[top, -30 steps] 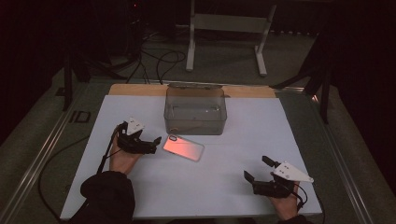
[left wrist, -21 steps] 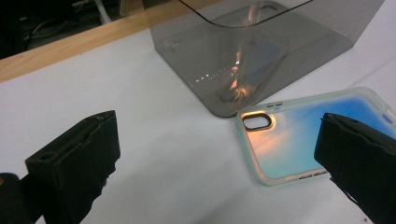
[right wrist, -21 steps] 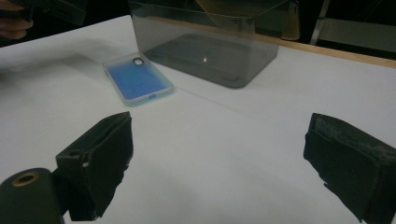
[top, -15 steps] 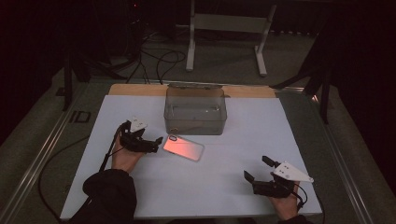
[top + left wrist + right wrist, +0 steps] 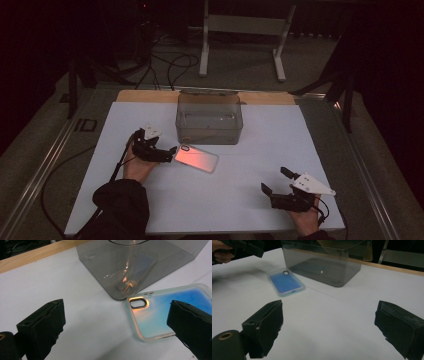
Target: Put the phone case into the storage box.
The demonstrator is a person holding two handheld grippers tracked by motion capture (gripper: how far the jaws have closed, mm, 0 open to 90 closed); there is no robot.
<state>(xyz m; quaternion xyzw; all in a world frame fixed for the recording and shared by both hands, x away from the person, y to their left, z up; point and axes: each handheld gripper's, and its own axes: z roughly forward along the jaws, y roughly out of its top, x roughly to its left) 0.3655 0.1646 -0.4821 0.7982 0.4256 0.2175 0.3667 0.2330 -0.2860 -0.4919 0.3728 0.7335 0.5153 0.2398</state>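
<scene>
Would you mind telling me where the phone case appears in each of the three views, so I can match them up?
High view: the phone case lies left of centre on the white table, just in front of the box.
Left gripper view: at the right, partly behind the right jaw.
Right gripper view: upper left, flat on the table.
Shared landmark: the smoky transparent box beside the case.

phone case (image 5: 172, 312) cut off at right edge

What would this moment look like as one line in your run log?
left gripper: open, at phone case end | case: flat on table, beside box | right gripper: open, apart
</scene>
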